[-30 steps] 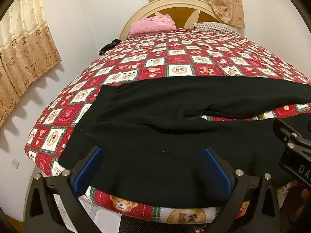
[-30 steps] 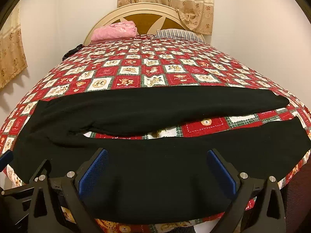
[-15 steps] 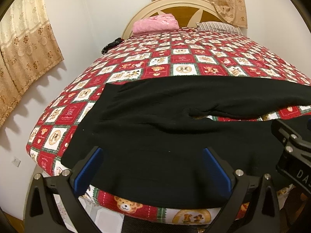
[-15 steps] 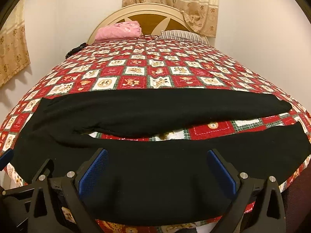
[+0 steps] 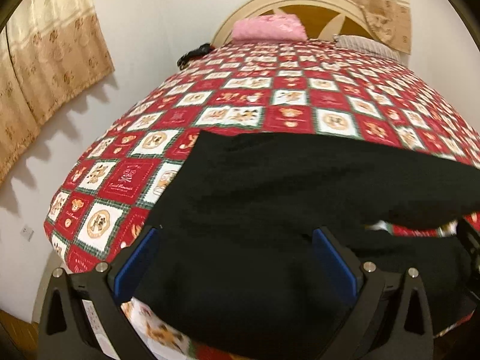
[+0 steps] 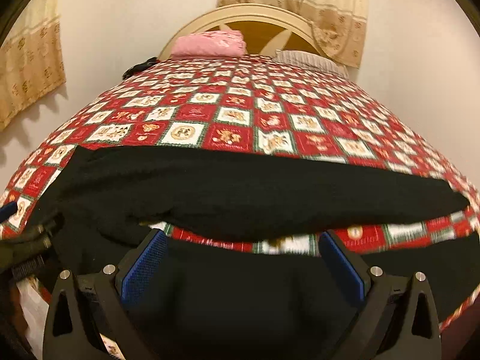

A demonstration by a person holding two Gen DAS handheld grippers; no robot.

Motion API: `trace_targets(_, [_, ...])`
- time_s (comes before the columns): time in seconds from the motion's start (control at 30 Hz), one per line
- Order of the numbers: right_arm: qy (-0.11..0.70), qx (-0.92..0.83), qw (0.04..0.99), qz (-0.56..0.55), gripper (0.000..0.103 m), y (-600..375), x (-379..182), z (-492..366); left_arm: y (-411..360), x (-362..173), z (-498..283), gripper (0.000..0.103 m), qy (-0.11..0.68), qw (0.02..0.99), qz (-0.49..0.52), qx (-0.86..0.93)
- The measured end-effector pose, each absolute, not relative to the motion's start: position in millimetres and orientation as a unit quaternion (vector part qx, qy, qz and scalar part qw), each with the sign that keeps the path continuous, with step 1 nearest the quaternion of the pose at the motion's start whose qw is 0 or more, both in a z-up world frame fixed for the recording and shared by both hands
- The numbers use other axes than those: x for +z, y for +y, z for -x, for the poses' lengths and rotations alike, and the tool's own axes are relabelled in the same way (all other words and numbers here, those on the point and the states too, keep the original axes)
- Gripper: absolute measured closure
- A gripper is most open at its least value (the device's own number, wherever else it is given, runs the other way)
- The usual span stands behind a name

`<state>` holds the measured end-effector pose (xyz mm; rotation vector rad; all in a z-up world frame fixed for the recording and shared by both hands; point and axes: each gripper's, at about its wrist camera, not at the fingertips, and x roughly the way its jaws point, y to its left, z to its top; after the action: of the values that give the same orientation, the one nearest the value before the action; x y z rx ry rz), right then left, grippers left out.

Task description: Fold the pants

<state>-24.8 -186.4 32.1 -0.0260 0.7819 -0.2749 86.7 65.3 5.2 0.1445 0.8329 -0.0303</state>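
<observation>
Both grippers sit low at the near edge of the bed, pointing along the mattress toward the headboard. The left gripper has its blue-padded fingers spread wide, nothing pinched between them. The black fabric pants fill the whole gap between the pads and run on past the fingertips, with the waist end just beyond the left-hand pad.

The right gripper is the same deal: jaws wide apart, blue pads framing the nearer pant leg. Just past its fingertips there's a strip of the red-and-white checkered teddy-bear quilt showing between the two legs, and the far leg lies across beyond that.

The left view shows the waist corner, a small white wall outlet and a long beige patterned curtain, none of which I can make out from the other side. The right view shows the far leg's cuff end off to the right, plus a bit of the other gripper at its left edge.

Further off there's a folded pink blanket and a striped grey pillow against the cream arched headboard.

The quilt squares have some script lettering but it's too blurry to read.
</observation>
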Motion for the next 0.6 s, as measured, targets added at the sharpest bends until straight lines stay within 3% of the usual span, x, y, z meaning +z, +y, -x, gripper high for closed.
trace_targets(0.13, [0.389, -0.135, 0.910, 0.041, 0.001, -196.9, 30.7, 7.5, 82.8, -3.0, -115.9, 0.001, 0.432, 0.900, -0.057, -0.019])
trace_targets(0.3, [0.407, -0.130, 0.904, 0.019, 0.001, -212.9, 24.2, -13.6, 93.2, -11.9, -142.4, 0.010, 0.457, 0.887, -0.069, -0.005])
trace_targets(0.43, [0.426, -0.101, 0.899, 0.003, 0.001, -215.5, 15.5, -30.5, 108.2, -12.0, -168.3, 0.026, 0.473, 0.878, -0.074, -0.016])
trace_targets(0.57, [0.428, -0.071, 0.901, 0.007, 0.001, -218.1, 15.5, -39.8, 133.2, -8.2, -193.7, 0.027, 0.479, 0.875, -0.061, -0.029])
trace_targets(0.6, [0.427, -0.066, 0.902, 0.009, 0.001, -219.0, 16.5, -42.8, 139.2, -8.4, -201.7, 0.031, 0.483, 0.873, -0.055, -0.033])
